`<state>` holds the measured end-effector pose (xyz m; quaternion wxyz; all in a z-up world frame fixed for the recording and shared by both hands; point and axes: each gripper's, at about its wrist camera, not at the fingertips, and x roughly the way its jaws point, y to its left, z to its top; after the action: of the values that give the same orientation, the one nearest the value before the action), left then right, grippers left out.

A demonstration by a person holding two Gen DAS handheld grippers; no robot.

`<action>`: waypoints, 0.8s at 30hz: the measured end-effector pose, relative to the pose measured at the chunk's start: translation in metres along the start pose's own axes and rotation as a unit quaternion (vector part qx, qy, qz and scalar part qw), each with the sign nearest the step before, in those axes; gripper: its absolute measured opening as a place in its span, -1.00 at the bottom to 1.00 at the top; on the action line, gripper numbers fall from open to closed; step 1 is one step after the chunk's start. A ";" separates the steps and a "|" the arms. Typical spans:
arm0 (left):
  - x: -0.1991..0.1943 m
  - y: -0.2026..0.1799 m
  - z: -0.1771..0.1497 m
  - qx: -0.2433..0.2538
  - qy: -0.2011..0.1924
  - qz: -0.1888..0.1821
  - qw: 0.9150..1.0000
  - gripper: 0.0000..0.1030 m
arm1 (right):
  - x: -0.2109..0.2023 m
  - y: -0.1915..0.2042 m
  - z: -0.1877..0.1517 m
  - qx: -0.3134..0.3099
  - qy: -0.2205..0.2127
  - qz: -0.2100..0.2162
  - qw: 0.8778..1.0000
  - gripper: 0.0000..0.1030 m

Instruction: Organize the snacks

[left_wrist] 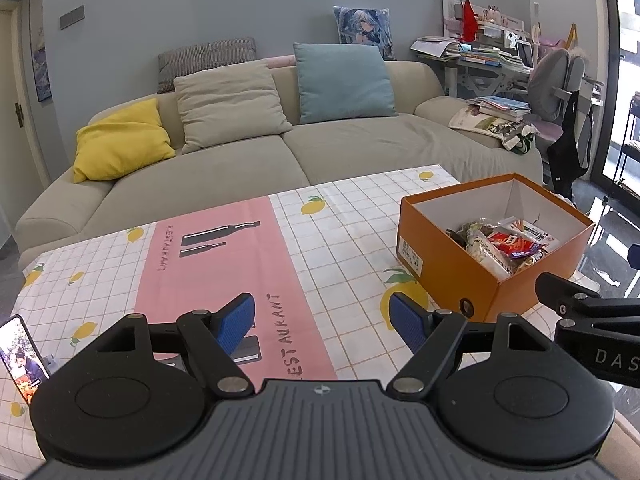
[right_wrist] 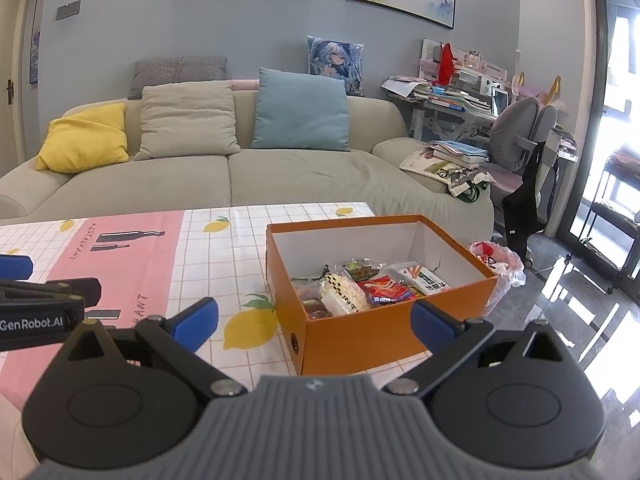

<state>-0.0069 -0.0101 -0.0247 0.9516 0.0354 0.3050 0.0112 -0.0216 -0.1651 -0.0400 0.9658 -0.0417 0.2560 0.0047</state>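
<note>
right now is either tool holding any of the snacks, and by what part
Nothing is held. The left tool and the right tool are both open with nothing between their pads. The snack packets all lie inside the orange box.

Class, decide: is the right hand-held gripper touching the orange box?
Cannot tell. In the right wrist view the open right hand-held gripper overlaps the orange box, so neither contact nor gap shows plainly.

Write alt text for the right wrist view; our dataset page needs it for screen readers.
An open orange box of snack packets sits on a lemon-print tablecloth, framed by the open, empty right gripper. A sofa stands behind.
</note>
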 end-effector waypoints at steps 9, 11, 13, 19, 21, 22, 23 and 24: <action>0.001 -0.001 0.000 0.002 -0.001 0.004 1.000 0.74 | 0.000 0.001 0.000 -0.002 0.001 0.001 1.000 0.93; 0.001 -0.001 0.000 0.001 0.001 0.005 1.000 0.74 | 0.000 0.000 0.000 -0.002 0.001 0.001 1.000 0.93; 0.002 -0.001 0.000 0.003 0.001 0.007 1.000 0.74 | 0.000 0.000 0.000 -0.002 0.002 0.002 1.000 0.93; 0.002 0.000 0.000 0.001 0.002 0.005 1.000 0.74 | 0.000 -0.001 -0.001 -0.003 0.003 0.004 1.000 0.93; 0.002 -0.001 0.000 0.002 0.003 0.005 1.000 0.74 | 0.001 -0.002 -0.001 -0.004 0.004 0.005 1.000 0.93; 0.003 -0.001 0.000 0.002 0.004 0.005 1.000 0.74 | 0.001 -0.002 -0.001 -0.005 0.005 0.005 1.000 0.93; 0.003 -0.001 0.000 0.002 0.005 0.004 1.000 0.74 | 0.001 -0.002 -0.001 -0.005 0.005 0.005 1.000 0.93; 0.003 -0.001 0.000 0.002 0.006 0.003 1.000 0.74 | 0.001 -0.002 -0.001 -0.005 0.006 0.006 1.000 0.93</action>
<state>-0.0041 -0.0106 -0.0265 0.9496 0.0380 0.3108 0.0140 -0.0211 -0.1675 -0.0409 0.9640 -0.0454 0.2617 0.0116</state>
